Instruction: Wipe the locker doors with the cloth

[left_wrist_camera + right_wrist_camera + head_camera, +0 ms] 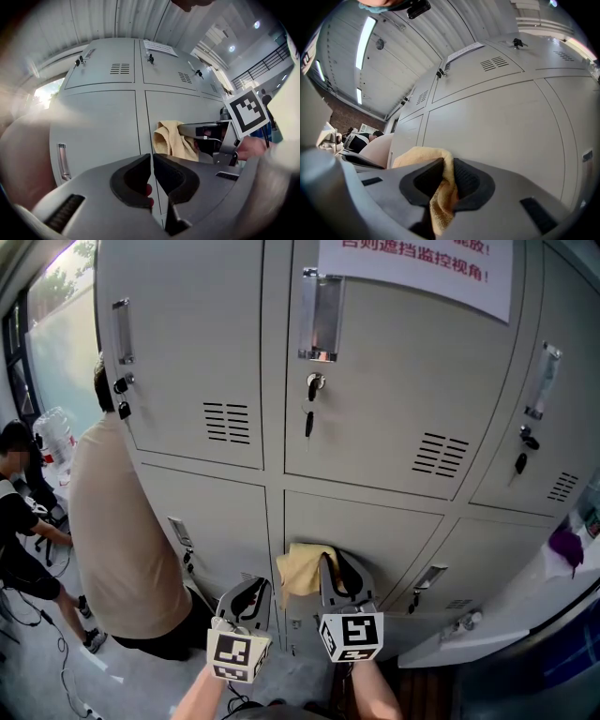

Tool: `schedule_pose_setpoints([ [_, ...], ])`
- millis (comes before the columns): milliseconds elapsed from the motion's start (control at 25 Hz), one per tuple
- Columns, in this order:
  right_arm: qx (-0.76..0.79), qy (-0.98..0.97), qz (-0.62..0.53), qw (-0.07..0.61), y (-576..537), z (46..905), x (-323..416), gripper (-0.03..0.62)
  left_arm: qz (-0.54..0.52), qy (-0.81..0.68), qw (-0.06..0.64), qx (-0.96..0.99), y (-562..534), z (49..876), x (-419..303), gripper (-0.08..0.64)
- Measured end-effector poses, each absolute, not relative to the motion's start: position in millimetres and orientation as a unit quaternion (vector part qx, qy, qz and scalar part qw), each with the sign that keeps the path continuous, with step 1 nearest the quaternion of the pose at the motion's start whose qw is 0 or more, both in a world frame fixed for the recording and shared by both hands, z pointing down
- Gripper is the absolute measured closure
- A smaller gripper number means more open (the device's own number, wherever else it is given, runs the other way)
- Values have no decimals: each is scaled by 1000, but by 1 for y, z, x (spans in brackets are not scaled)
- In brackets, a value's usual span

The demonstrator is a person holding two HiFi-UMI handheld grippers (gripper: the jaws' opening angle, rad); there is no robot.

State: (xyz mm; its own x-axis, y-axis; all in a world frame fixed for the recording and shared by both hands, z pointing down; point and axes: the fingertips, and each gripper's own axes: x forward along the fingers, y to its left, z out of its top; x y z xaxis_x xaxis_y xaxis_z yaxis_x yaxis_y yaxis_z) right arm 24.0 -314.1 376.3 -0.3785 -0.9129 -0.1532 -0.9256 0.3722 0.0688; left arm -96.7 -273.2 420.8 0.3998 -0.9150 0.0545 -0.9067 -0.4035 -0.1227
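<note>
The grey concrete floor (pixel 33 667) carries the bank of grey lockers (pixel 394 418). A thin black cable (pixel 64 667) trails across it near a person's dark shoe (pixel 91 640).

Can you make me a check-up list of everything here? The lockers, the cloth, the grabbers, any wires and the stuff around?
Surface: grey locker doors, all shut; I can see no marks on them.
Job's things: yellow cloth, bunched up at the top of the lower middle door.
Clutter: keys hanging in the locks; paper notice on an upper door.
Grippers: right gripper shut on the cloth; left gripper shut and empty, beside it.
Cables: thin cable on the floor at the left.
Surroundings: person in a beige shirt standing close to the left lockers; another person lower down at the far left; window behind them.
</note>
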Motion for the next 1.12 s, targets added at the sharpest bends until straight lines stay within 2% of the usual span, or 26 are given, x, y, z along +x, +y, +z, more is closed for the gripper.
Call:
schedule_pose_setpoints([
  [1120, -648, 759, 59, 21, -295, 388, 136, 517, -55, 489, 33, -870, -269, 425, -35, 520],
])
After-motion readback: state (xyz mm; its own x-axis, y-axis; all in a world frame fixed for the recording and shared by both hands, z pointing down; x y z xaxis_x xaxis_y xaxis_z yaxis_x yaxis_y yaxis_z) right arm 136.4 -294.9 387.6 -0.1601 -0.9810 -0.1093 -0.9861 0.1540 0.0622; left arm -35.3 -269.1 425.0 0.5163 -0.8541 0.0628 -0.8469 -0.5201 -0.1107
